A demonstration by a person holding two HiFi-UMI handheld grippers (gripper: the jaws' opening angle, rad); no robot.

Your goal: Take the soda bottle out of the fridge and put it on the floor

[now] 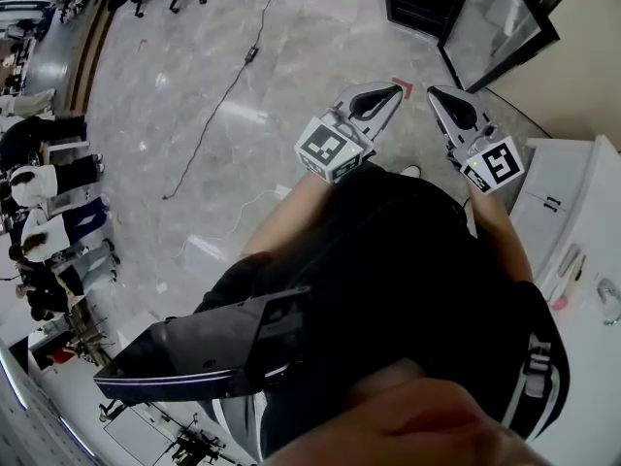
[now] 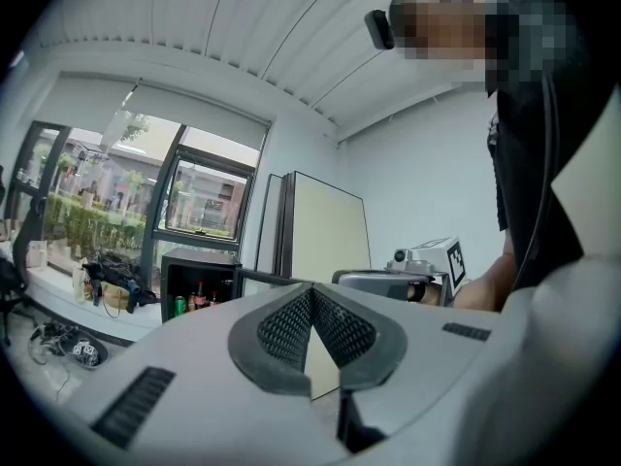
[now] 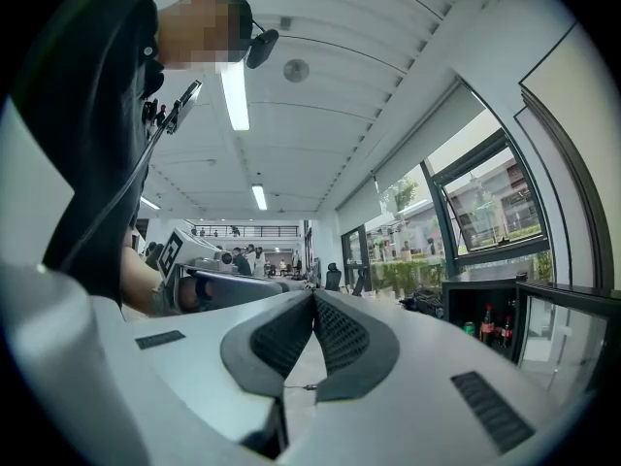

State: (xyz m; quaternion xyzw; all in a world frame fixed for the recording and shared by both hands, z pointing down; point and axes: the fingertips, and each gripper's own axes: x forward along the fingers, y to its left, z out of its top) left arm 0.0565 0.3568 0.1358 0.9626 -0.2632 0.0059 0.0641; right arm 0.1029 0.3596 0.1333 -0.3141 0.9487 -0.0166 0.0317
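Inside fridge (image 3: 479,285), dark upright soda bottle (image 3: 487,324)

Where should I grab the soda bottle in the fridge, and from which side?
Probably take the bottle around its middle, jaws level, through the fridge's open front: it stands upright, and the other sides are closed.

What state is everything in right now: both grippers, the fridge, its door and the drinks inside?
Left gripper: shut, nothing between the jaws.
Right gripper: shut, nothing between the jaws.
Fridge: on the floor ahead of both grippers, interior exposed.
Fridge door: swung open.
Bottles: upright inside the fridge, not gripped.
Can: upright inside the fridge, beside the bottles.
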